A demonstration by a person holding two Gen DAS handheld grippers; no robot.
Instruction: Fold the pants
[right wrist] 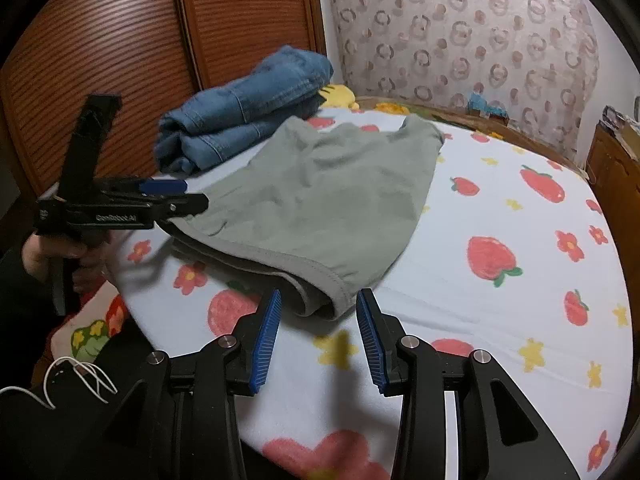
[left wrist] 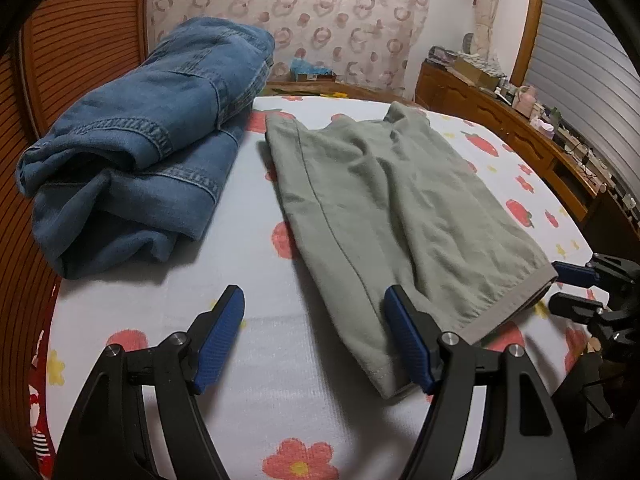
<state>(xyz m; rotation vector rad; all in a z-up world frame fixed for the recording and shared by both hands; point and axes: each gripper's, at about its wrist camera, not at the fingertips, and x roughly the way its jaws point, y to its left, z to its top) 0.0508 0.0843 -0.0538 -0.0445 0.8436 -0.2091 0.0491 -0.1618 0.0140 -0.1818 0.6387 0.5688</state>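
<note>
Lying folded on the strawberry-print blanket (left wrist: 256, 344) are the grey-green pants (left wrist: 384, 200), and you are holding both grippers at their near end. Your left gripper (left wrist: 314, 304) is standing wide apart with nothing between its blue pads (left wrist: 222, 332); its right-hand finger is sitting over the near corner of the pants, though whether it is touching the cloth is hard to tell. Your right gripper (right wrist: 318, 308) is standing partly spread, its jaws either side of the folded waistband corner (right wrist: 320, 300), and the pads are not pressing on the fabric. The corner is lying loose on the blanket just between and ahead of the fingertips.

In the right wrist view you are gripping the left tool's handle with your hand (right wrist: 70, 252), and that tool is pointing in over the left edge of the pants. The pants are spreading away from you toward the far edge of the bed, top layer smooth with a few soft creases in the middle. A stack of folded blue jeans (left wrist: 132, 136) is resting just beside them on the left, near the slatted wooden doors (right wrist: 120, 40). A patterned curtain (left wrist: 304, 12) is hanging behind the bed, and a cluttered wooden dresser (left wrist: 520, 120) is standing along the right.
</note>
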